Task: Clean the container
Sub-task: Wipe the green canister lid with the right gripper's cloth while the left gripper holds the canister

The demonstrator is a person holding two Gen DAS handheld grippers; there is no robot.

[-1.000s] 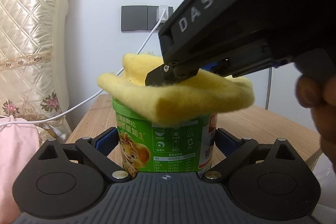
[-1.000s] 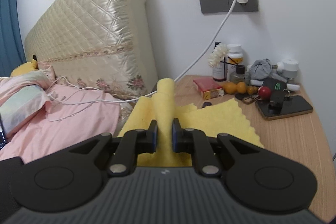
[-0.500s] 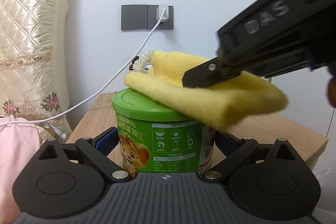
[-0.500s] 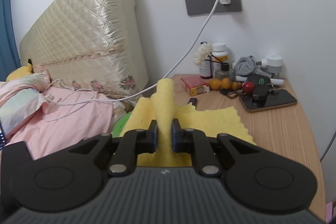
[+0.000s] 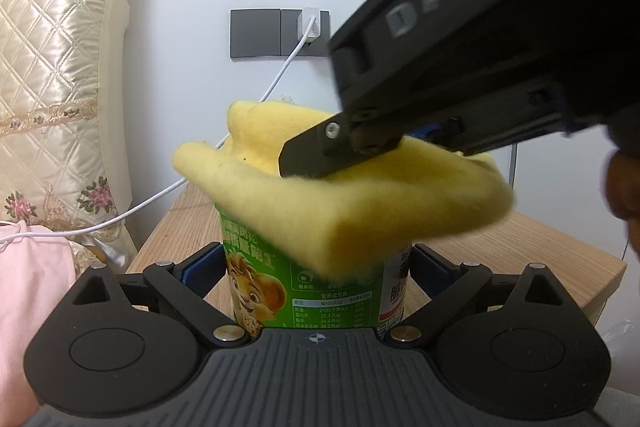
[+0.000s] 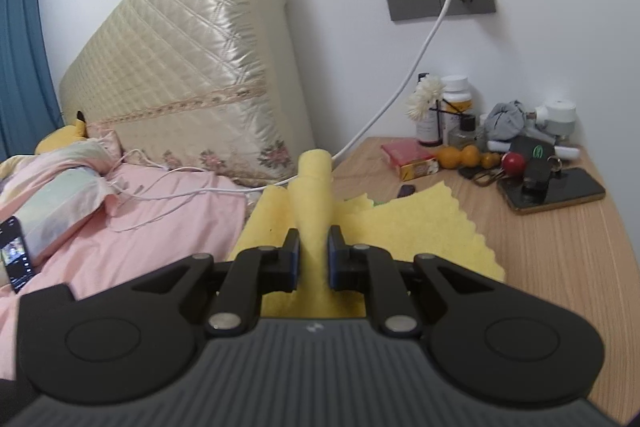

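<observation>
Now the clamped yellow cloth (image 5: 344, 203) covers the green container's (image 5: 316, 291) top again, left gripper (image 5: 316, 279) hugging it

Left wrist view: sits just behind the left gripper (image 5: 316, 267), close and low, facing across the wooden surface (image 5: 540, 251) to the white wall and its grey socket panel (image 5: 280, 33); the right gripper (image 5: 316, 155) crosses the upper right, very near the lens.

Right wrist view: sits behind the right gripper (image 6: 314, 255), angled slightly downward, facing the same wall corner from farther back.

Shared: yellow cloth (image 6: 420, 227), socket panel, white cable (image 6: 416, 67), quilted headboard (image 6: 192, 79), pink bedding (image 6: 160, 227), the surface.
</observation>
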